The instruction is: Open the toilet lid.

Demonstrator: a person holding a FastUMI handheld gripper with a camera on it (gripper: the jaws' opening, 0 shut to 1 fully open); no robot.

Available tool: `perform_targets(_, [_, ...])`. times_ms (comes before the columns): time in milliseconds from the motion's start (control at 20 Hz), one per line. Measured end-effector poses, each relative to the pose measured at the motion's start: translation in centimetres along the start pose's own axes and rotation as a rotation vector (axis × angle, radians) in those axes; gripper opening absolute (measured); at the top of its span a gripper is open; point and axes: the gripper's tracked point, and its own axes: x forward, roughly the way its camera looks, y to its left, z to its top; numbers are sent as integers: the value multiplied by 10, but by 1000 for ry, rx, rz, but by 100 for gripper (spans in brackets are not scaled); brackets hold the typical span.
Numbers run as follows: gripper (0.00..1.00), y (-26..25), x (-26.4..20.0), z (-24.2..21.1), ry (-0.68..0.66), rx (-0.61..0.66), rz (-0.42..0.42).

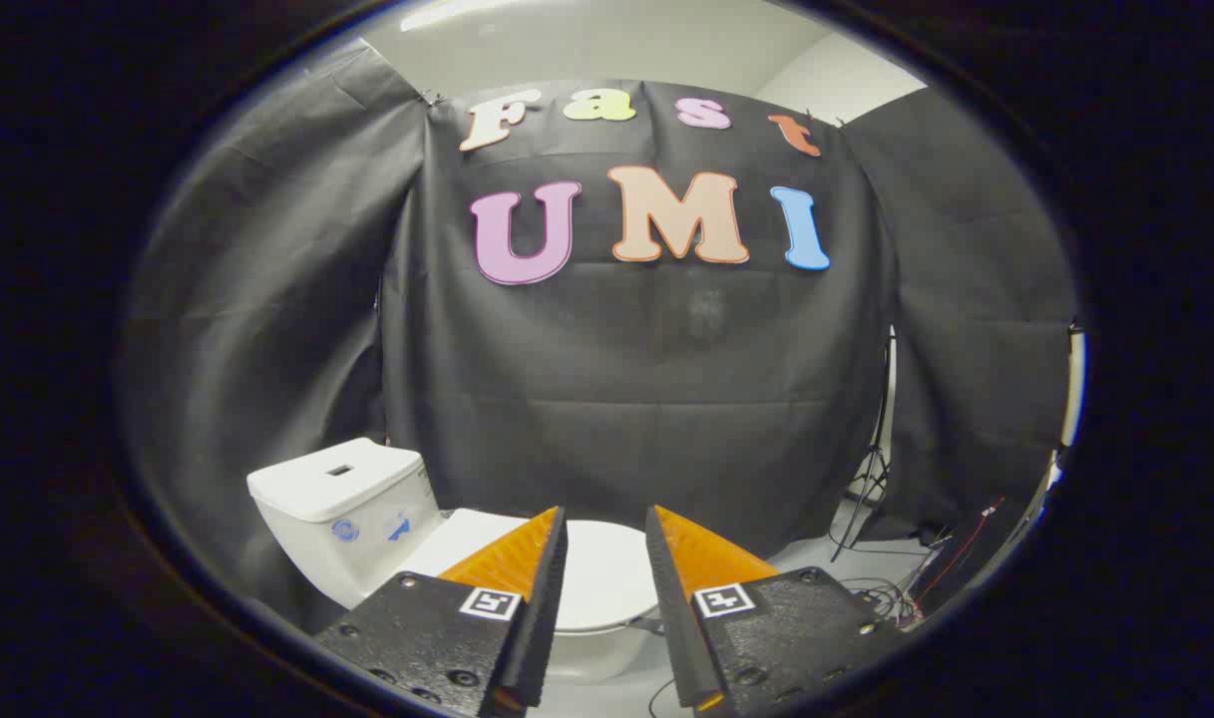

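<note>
Right now the gripper (pixel 607 519) is hovering in the air above a white ceramic toilet (pixel 587 653), with its two fingers (pixel 512 563) pointing forward toward the black cloth booth wall (pixel 646 399). The jaws are standing apart with a clear gap between them, and nothing is sitting in that gap or touching either finger. Each finger is carrying a small square black-and-white marker tag (pixel 491 602) near its base.

Below and just beyond the fingertips, the smooth white toilet lid (pixel 607 578) is lying flat and closed over the bowl, and its rounded surface is showing through the gap between the fingers. The lid is apart from the gripper, with no contact. To the left of the fingers, the white boxy toilet tank (pixel 342 509) is standing upright against the wall, with a small rectangular button recess (pixel 339 469) in its top and blue stickers (pixel 345 530) on its side; what they say is too small to tell.

Off to the right of the fingers, a thin black tripod stand (pixel 871 469) is standing near the edge of the cloth, and a tangle of loose cables (pixel 891 598) is lying on the pale floor (pixel 816 558) beside it.
</note>
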Motion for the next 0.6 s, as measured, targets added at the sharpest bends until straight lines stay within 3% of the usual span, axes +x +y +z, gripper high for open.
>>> perform_targets(150, [74, 0, 2, 2, -20, 21, 9])
perform_targets(300, [74, -16, 5, 1, -16, 37, -74])
perform_targets(400, [49, -34, 3, -1, -2, 36, -178])
perform_targets(550, [13, -16, 7, -4, 18, 51, -104])
perform_targets(600, [0, -21, 9, -6, 20, 52, -116])
